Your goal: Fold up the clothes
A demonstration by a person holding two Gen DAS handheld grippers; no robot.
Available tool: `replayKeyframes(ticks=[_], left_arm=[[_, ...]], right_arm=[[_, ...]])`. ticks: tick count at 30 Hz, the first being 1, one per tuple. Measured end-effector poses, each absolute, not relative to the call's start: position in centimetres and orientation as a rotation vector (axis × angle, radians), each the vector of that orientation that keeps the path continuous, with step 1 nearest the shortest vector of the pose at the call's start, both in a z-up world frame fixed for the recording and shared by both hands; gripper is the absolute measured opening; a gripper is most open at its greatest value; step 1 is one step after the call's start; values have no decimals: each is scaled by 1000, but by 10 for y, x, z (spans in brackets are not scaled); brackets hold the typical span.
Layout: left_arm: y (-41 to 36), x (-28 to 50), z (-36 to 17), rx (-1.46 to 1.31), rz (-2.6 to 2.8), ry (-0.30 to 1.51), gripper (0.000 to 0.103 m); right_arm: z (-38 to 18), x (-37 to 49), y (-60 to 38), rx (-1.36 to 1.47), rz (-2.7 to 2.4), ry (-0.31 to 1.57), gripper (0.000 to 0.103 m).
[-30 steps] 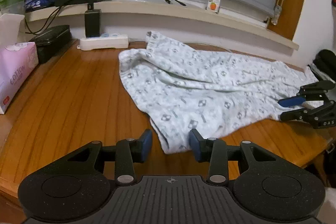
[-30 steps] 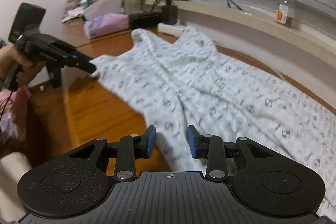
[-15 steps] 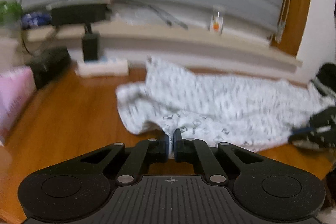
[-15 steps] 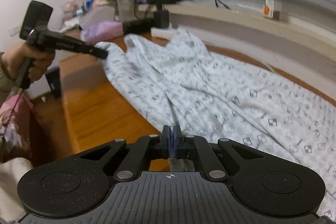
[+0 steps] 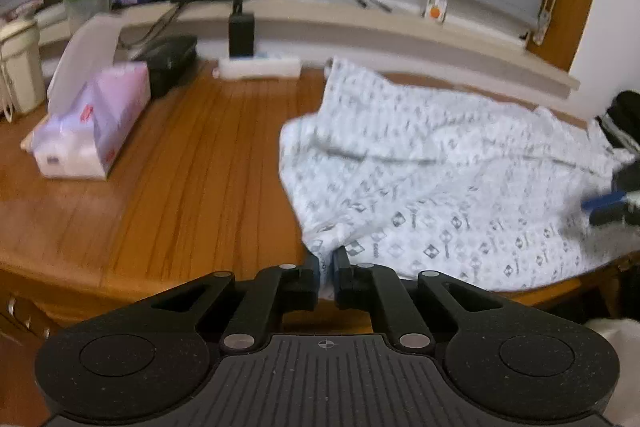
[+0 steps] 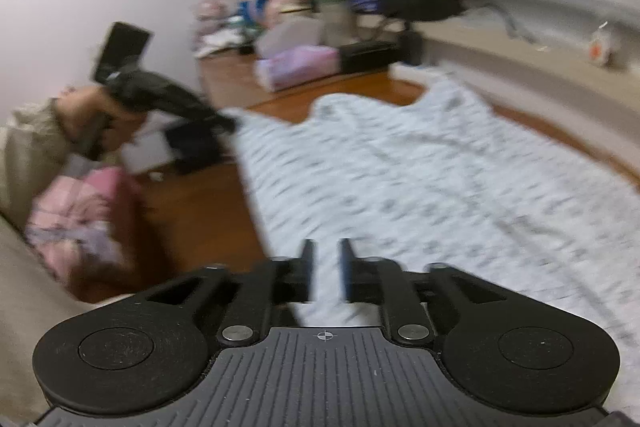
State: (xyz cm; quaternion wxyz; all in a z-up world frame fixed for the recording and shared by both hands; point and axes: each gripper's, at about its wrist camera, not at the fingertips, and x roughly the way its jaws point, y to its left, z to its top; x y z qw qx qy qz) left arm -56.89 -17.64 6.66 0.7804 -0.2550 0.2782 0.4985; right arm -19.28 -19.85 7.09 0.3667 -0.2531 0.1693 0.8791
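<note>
patterned white garment lies spread over the wooden bench, filling the 3 o'clock half in the left wrist view. left claw clenched on a bunched edge of the cloth at 6 o'clock – fabric pinched btwn the pads. right claw w/ jaws opening, a gap showing, garment edge lying btwn them but pads not pressing – blurred. pink tissue pack at 9 o'clock, well apart from the cloth; white power strip at 12, near the wall.
</note>
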Motion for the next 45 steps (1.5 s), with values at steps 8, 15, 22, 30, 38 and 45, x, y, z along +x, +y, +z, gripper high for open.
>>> replayKeyframes(ticks=[8, 15, 22, 30, 38, 45], left_arm=[[-172, -574, 80, -498, 1113, 617, 22], [-164, -592, 84, -494, 1192, 587, 20], [-90, -550, 89, -488, 1111, 542, 20], [29, -465, 79, -461, 1032, 573, 42], [98, -404, 55, -432, 1009, 735, 24], [91, -407, 54, -379, 989, 750, 0]], right_arm=[[71, -174, -179, -652, 2132, 383, 25], [64, -165, -174, -681, 2089, 339, 25], [46, -129, -149, -686, 1950, 326, 26], [28, -79, -142, -700, 1829, 334, 27], [23, -47, -144, -630, 1763, 373, 31], [16, -39, -150, -599, 1798, 360, 32]])
